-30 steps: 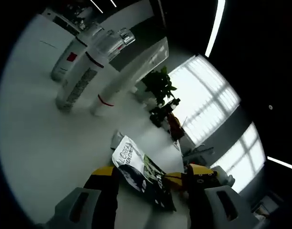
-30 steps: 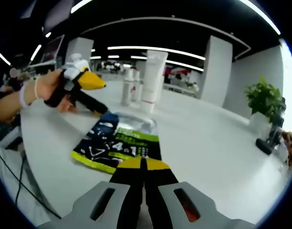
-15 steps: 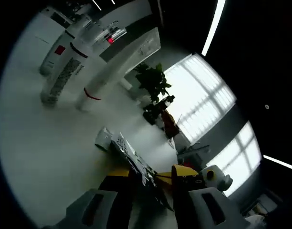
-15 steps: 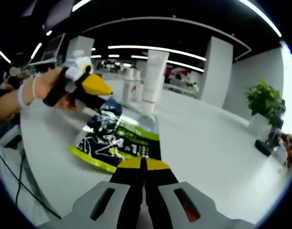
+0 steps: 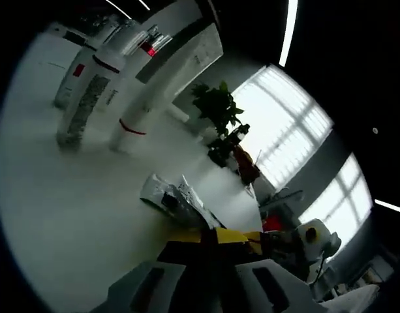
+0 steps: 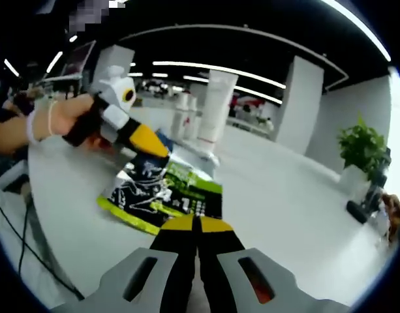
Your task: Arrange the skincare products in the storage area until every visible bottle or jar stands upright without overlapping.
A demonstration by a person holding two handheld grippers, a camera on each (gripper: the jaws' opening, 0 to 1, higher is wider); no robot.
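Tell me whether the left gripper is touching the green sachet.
Touching: in the right gripper view, the left gripper pinches the raised top edge of the green sachet.

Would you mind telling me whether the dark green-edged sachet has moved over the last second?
Yes. In the right gripper view the dark green-edged sachet, flat before, now has its far end raised off the white table by the left claw, towards the fixed white tube.

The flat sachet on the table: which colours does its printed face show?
Black with lime-green bands and white print on the sachet, clearest in the right gripper view.
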